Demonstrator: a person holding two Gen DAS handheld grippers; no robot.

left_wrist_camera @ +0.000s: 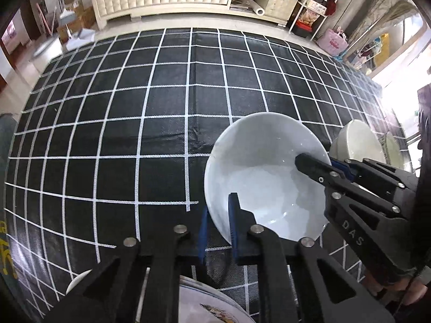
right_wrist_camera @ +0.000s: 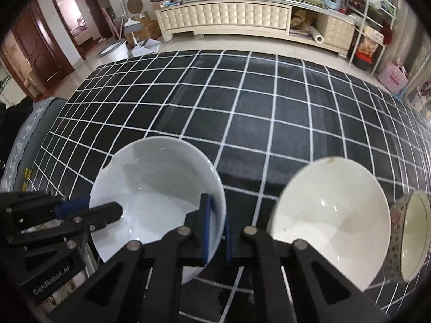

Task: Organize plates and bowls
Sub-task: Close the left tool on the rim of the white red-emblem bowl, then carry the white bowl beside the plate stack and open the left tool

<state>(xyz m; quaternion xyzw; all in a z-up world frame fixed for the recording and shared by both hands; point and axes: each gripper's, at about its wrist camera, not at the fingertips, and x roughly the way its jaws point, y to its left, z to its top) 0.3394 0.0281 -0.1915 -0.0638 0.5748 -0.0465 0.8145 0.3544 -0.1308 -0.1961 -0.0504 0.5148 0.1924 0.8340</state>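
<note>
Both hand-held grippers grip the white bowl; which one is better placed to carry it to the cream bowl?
Probably the right hand-held gripper: it clamps the white bowl rim on the side facing the cream bowl. The left hand-held gripper holds the far side.

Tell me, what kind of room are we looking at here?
Probably a lived-in living room at home: a long cream tufted cabinet heaped with household clutter, a dark wooden door, and a table under a black checked cloth with bowls.

White bowl (left_wrist_camera: 265,177) — black-and-white grid cloth (left_wrist_camera: 134,123)
</note>
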